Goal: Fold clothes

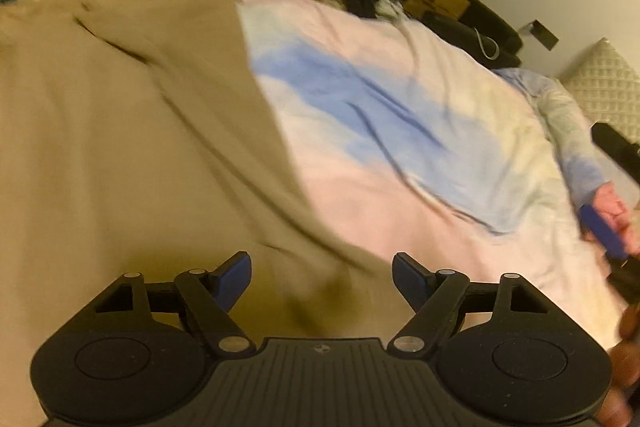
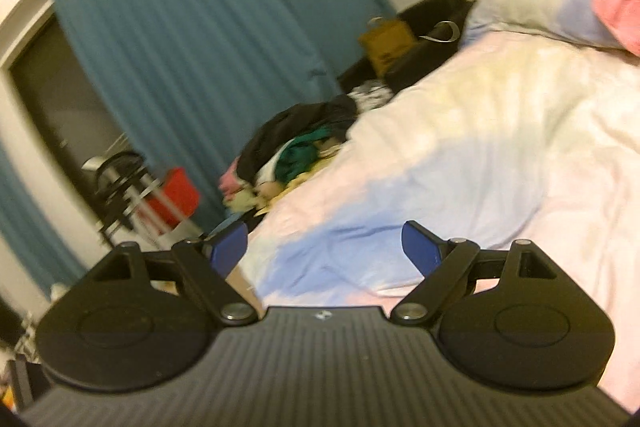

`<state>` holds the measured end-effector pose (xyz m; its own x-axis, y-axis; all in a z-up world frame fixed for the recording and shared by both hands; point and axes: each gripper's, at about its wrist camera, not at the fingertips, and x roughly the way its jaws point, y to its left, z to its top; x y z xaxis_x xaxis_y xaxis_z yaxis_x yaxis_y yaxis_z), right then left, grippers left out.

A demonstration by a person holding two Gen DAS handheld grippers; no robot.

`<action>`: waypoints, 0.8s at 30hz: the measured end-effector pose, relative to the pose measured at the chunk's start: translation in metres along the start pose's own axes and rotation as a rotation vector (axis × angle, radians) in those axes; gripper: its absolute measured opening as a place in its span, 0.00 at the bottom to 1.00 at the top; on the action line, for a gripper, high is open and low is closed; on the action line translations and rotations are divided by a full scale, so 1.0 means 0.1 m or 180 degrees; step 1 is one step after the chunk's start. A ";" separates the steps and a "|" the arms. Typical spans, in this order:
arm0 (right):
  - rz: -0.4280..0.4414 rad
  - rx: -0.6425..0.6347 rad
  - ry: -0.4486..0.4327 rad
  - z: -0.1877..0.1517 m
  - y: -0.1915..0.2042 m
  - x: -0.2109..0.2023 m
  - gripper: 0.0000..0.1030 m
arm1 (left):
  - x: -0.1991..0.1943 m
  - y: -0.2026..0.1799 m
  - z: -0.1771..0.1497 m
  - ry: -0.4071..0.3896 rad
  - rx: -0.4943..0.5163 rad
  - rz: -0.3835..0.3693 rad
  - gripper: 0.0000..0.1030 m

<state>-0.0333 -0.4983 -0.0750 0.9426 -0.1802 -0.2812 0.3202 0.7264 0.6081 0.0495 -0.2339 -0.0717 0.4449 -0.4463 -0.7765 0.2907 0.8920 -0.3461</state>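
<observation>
We hold the left gripper over the tan garment, which spreads flat ahead and to its left on the pastel duvet; its jaws stand wide with nothing between them. The right gripper, equally wide and empty, faces the duvet and the clothes pile beyond. We judge we should pinch the garment's near edge squarely, both corners together, before lifting.
</observation>
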 end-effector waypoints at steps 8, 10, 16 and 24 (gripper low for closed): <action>-0.0233 0.0099 -0.0144 0.03 -0.18 0.07 0.83 | 0.62 -0.45 0.20 0.0474 -0.0082 0.0128 0.72; -0.0246 0.0093 -0.0126 0.01 -0.20 0.09 0.83 | 0.77 -0.46 0.23 0.0656 -0.0169 0.0200 0.69; -0.0240 0.0063 -0.0068 0.01 -0.21 0.13 0.83 | 0.83 -0.28 0.24 0.0809 -0.0453 0.0286 0.09; -0.0137 0.0036 0.0060 -0.06 -0.13 0.14 0.83 | -0.02 0.13 0.23 0.0581 -0.0662 -0.0158 0.03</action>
<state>-0.0244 -0.5064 -0.0910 0.9260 -0.1985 -0.3211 0.3616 0.7106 0.6036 0.0718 -0.2231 -0.0625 0.2689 -0.4864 -0.8314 0.1199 0.8733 -0.4721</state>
